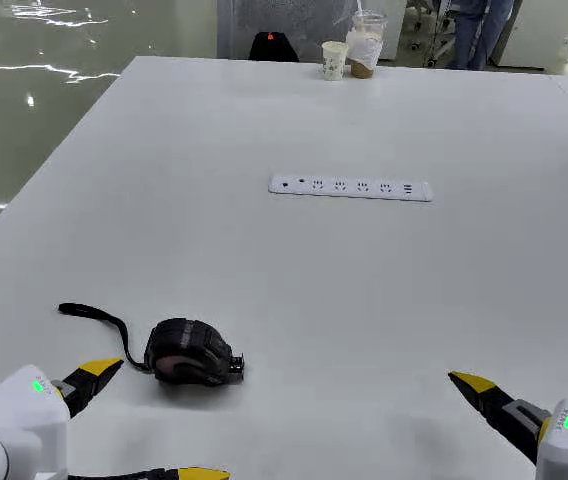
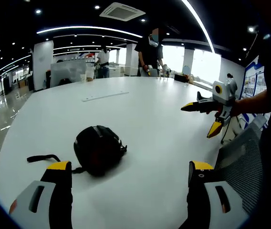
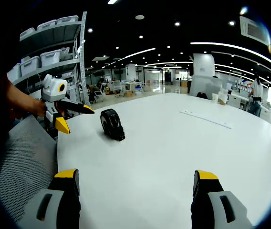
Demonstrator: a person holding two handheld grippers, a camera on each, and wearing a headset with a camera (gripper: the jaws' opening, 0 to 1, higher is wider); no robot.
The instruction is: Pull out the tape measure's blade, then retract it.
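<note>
The tape measure (image 1: 192,352) is black and round. It lies on the white table (image 1: 364,290) in the lower left of the head view. Its thin black strap (image 1: 94,318) curls out to the left. A tiny bit sticks out on its right side, but it is too small to tell what it is.

The left gripper (image 1: 172,418) is in the bottom left corner, just beside the tape measure and not touching it. Its jaws are spread wide with nothing in them. The lower jaw is partly cut off by the bottom edge.

The right gripper (image 3: 135,175) is spread wide too, with nothing in it. In the head view it sits in the bottom right corner, well apart from the tape measure, and one yellow-tipped jaw shows there.

A white power strip (image 1: 350,187) lies in the middle of the table. Two cups (image 1: 335,60) stand at the far edge.
</note>
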